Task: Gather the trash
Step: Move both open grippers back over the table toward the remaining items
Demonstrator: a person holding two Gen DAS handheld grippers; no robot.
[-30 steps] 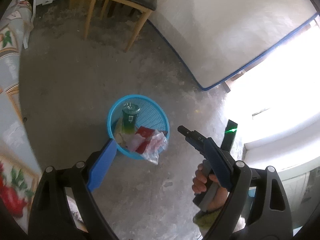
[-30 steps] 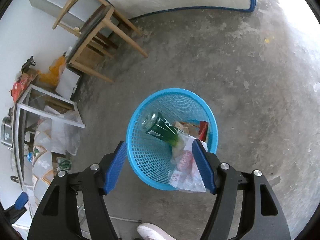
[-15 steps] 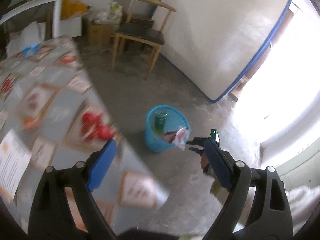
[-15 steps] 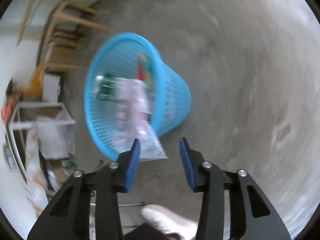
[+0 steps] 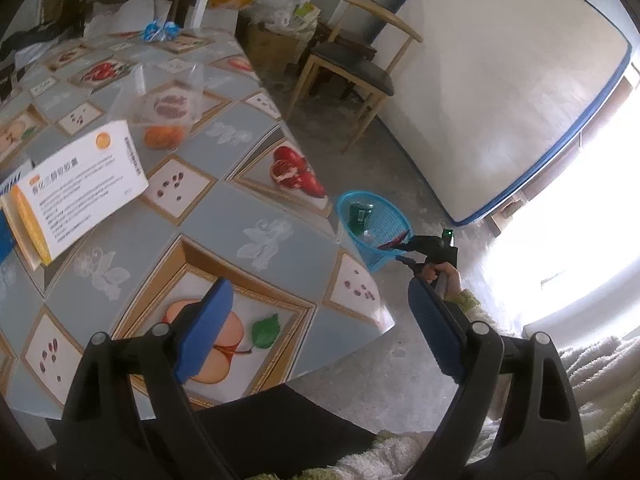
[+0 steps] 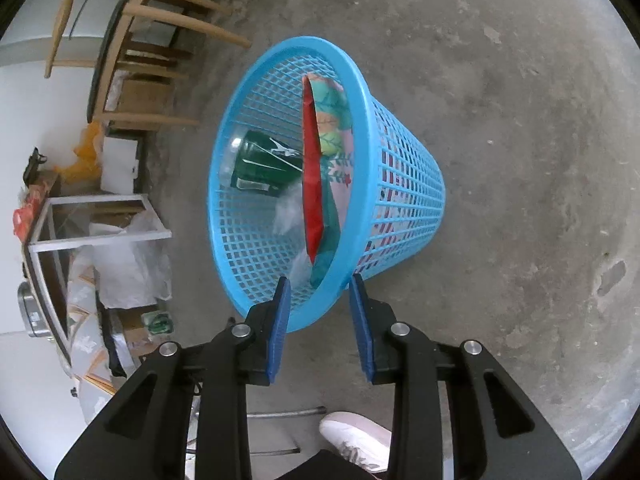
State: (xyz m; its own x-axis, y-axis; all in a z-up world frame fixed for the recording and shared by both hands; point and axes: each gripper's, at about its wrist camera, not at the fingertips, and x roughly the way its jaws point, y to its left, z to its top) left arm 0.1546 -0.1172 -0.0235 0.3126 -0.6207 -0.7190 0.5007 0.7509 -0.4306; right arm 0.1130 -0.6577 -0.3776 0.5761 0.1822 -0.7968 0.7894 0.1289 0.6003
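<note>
A blue mesh trash basket (image 6: 400, 200) stands on the concrete floor, holding a green can (image 6: 264, 160), a red wrapper (image 6: 312, 184) and clear plastic. My right gripper (image 6: 320, 292) is partly open, its fingers straddling the basket's near rim without gripping it. In the left wrist view the basket (image 5: 380, 236) sits on the floor past the table corner, with the right gripper (image 5: 424, 246) at its rim. My left gripper (image 5: 316, 320) is open and empty above the table. On the table lie an orange-and-white box (image 5: 76, 184), an orange (image 5: 164, 136) and a clear plastic bag (image 5: 168, 92).
A patterned tablecloth covers the table (image 5: 260, 240). A wooden chair (image 5: 352, 72) stands by a leaning mattress (image 5: 500, 92). A cardboard box (image 5: 272, 40) and bags sit behind. My white shoe (image 6: 356, 436) is on the floor near the basket.
My left gripper swung up from over the basket to above the table. My right gripper narrowed and dropped to the basket's rim; the clear wrapper that hung over the rim now lies inside.
</note>
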